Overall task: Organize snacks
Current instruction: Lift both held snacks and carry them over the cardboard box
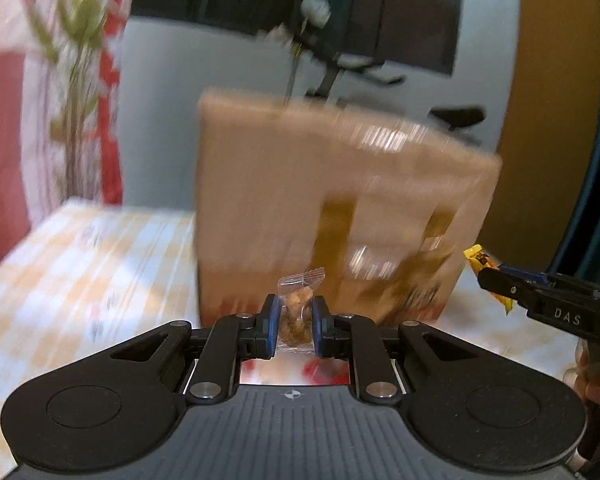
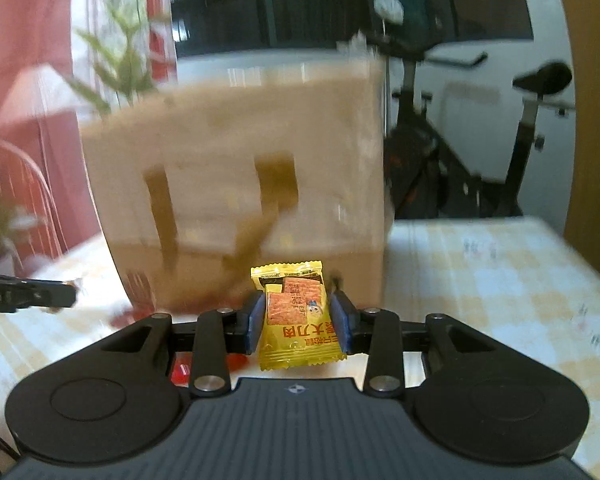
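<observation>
**A:** Starting on the left: what's the worry there?

**B:** The left gripper (image 1: 294, 322) is clenched on a small clear packet (image 1: 298, 312) with a brownish snack inside. The pads pinch only its middle, and the crimped top sticks up free beyond the fingertips. Slick film like that could slide out if the hand jerks.

**A:** And straight ahead of it?

**B:** The cardboard box (image 1: 300, 200) stands right in front of both grippers on the checked tablecloth (image 1: 80, 260). Its near wall rises well above the fingertips, so I'd judge the packet could knock against that wall unless it's carried over the rim.

**A:** The right side?

**B:** The right gripper (image 2: 299, 322) grasps a yellow snack packet (image 2: 296, 320) flat between its pads, with the bottom edge hanging below them. The hold looks firmer, but the packet is wide and could catch the box edge.

**A:** Anything between them?

**B:** The two grippers are near each other; converging on one opening, they could collide.
</observation>
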Motion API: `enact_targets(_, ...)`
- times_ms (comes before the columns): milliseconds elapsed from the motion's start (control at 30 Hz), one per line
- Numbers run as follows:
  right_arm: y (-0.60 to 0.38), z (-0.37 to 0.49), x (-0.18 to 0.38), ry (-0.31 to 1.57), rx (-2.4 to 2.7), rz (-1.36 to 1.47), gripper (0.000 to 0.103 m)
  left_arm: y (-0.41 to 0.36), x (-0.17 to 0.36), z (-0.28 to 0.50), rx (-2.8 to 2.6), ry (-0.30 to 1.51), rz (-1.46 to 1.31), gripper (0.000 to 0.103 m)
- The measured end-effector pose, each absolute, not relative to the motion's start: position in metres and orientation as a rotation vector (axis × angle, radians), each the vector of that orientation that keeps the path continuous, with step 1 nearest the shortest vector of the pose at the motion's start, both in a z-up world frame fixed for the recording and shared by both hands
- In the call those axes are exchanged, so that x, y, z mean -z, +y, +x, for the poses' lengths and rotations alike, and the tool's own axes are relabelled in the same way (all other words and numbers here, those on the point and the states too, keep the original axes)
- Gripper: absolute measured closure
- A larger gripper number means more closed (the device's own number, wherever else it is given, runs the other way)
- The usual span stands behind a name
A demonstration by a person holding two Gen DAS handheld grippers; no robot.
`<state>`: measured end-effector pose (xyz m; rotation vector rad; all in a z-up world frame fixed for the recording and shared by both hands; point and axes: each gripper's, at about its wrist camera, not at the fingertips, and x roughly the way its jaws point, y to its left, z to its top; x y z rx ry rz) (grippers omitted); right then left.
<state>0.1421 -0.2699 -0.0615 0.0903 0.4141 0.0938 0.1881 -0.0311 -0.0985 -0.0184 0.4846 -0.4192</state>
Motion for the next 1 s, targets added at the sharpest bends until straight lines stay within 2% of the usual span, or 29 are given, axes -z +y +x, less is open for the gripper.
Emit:
enact_targets(167,-0.272,0.142,0.009,0.268,-0.132,0.09,0.065,-0.053,0.045,0.2,0.463,0.321,0.0,0.085)
enact_targets(433,-0.276,0.201,-0.05,0.176,-0.169,0.075,0.065,-0.097,-0.002,0.261,0.496,0.236,-0.04,0.085)
enact_targets(633,-0.275,0.256,-0.048,0.249,-0.154,0.035,0.065,-0.121,0.005,0.303,0.448,0.302,-0.009,0.085)
enact_targets(900,-0.282,0.274,-0.031,0.344,-0.143,0.056,0.065,-0.118,0.018,0.325,0.437,0.379,0.022,0.084)
enact_targets(933,-0.283,0.274,-0.03,0.352,-0.14,0.058,0.065,-0.117,0.018,0.324,0.438,0.382,0.023,0.083)
enact_targets(1000,-0.285,0.273,-0.027,0.363,-0.132,0.063,0.063,-0.114,0.019,0.323,0.434,0.383,0.025,0.074)
